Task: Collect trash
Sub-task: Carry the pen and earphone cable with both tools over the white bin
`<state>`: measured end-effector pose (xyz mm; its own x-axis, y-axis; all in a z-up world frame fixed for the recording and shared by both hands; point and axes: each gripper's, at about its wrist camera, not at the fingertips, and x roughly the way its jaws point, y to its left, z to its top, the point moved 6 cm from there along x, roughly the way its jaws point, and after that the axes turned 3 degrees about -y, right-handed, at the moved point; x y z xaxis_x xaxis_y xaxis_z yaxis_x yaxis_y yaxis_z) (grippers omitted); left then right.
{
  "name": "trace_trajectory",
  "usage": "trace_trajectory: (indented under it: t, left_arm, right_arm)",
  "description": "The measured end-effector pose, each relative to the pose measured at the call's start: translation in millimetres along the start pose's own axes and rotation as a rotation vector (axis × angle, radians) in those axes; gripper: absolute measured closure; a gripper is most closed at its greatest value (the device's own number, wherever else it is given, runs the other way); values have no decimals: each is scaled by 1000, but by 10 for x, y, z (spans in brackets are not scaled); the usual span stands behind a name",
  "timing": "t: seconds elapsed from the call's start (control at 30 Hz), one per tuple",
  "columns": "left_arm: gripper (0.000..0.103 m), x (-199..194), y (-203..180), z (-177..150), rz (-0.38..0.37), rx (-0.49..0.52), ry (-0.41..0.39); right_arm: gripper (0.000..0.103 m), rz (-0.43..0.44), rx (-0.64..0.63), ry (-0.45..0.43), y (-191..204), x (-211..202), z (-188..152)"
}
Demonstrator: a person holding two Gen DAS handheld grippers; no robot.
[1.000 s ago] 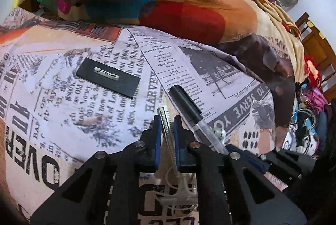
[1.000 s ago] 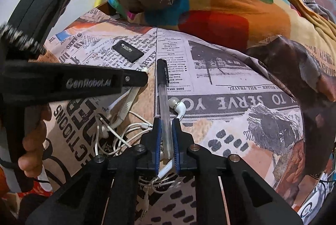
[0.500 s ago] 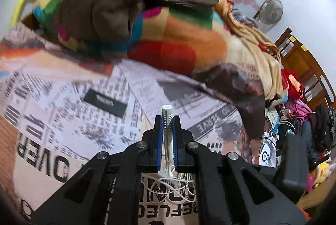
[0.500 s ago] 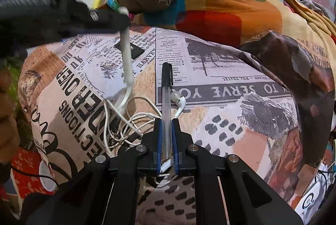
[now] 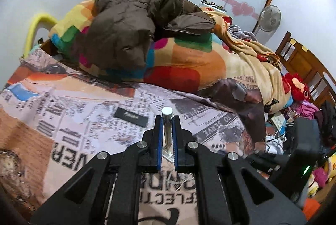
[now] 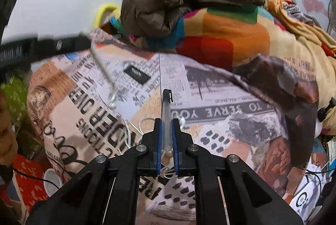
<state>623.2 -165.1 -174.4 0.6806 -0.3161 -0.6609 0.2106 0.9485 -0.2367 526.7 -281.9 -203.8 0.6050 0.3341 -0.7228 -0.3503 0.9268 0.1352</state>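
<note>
Even indoor light, motion blur, fisheye-dark corners.

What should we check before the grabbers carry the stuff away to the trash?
1. Left gripper shut on the white tube: ok.
2. Right gripper shut on the pen: ok.
3. Pen cap on: ok.
4. Tube's cord hanging free of the white earphone cable: cannot tell, blurred.
5. Nothing left behind: not ok, black badge and earphone cable remain on the bedsheet.
6. Trash bin in sight: not ok.
</note>
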Motion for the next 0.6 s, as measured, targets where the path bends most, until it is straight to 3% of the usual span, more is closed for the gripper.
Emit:
trace_trajectory:
  t: [0.3, 0.6]
  left_arm:
    - [96, -603, 308, -149, 54, -4, -14]
    - [96, -1413, 656, -255, 114, -22, -73]
  right_arm:
    - [95, 12, -29, -72, 331, -384, 238]
    - [95, 79, -93, -102, 987, -687, 277]
